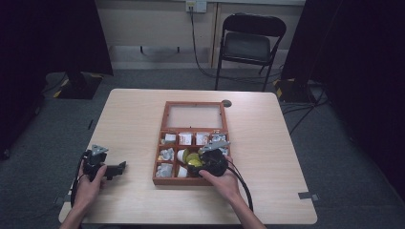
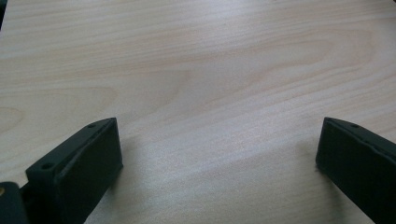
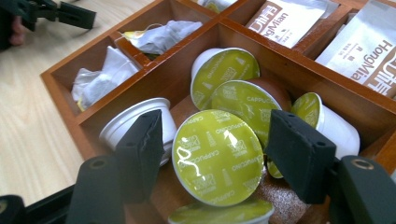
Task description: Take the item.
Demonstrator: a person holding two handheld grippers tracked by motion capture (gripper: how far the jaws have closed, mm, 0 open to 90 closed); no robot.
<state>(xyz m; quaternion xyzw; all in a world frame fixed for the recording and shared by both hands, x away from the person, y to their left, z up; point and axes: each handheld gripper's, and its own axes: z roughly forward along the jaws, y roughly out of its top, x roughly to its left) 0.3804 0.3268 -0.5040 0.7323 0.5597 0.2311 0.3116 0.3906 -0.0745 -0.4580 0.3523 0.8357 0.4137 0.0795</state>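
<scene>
Right tongs straddle a green-lidded capsule, contact unclear; left tongs gape.

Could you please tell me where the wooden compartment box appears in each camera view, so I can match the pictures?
High view: wooden box at table centre, lid open.
Left gripper view: bare tabletop between the open jaws.
Right gripper view: its dividers cross the picture.
Shared landmark: the green-lidded coffee capsules.

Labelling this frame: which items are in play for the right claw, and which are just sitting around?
In play:
right claw
capsule between its jaws
wooden box

Lying about:
other capsules
tea sachets
HongMian packets
left claw, open over bare table
chair
</scene>
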